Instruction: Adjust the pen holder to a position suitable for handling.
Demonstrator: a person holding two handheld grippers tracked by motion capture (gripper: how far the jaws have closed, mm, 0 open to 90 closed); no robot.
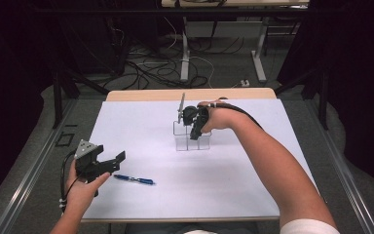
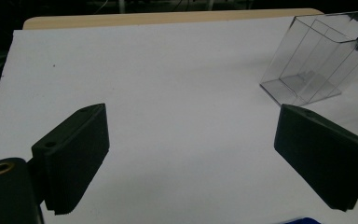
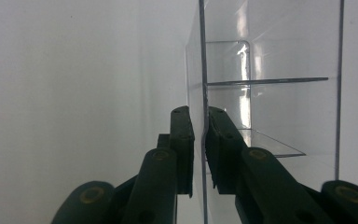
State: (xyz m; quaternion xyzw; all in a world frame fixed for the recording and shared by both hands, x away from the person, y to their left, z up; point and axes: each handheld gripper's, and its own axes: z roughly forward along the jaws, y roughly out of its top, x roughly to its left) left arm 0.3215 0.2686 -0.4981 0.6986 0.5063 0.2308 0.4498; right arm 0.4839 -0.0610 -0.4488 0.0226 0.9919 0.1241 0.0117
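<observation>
**Right now: clear holder pinched by one wall, pen waiting on the sheet**

Now the right gripper (image 1: 193,127) is reaching over the clear acrylic holder (image 1: 193,139), which is sitting toward the far middle of the white sheet (image 1: 141,122). In the right gripper view its jaws are straddling one thin wall (image 3: 200,70) of the holder, nearly closed, with a sliver of a gap showing on each side, so it is looking like a very light pinch or one just loosening; I am judging that hold is there to steady or set the holder upright. The left gripper (image 1: 112,163) is hovering low near the front left, jaws standing wide apart and carrying nothing, as its own view is showing bare sheet between them. A blue pen (image 1: 134,180) is lying flat just beside it, likely the next pick for that holder. No brand, label or writing is showing anywhere readable.
</observation>
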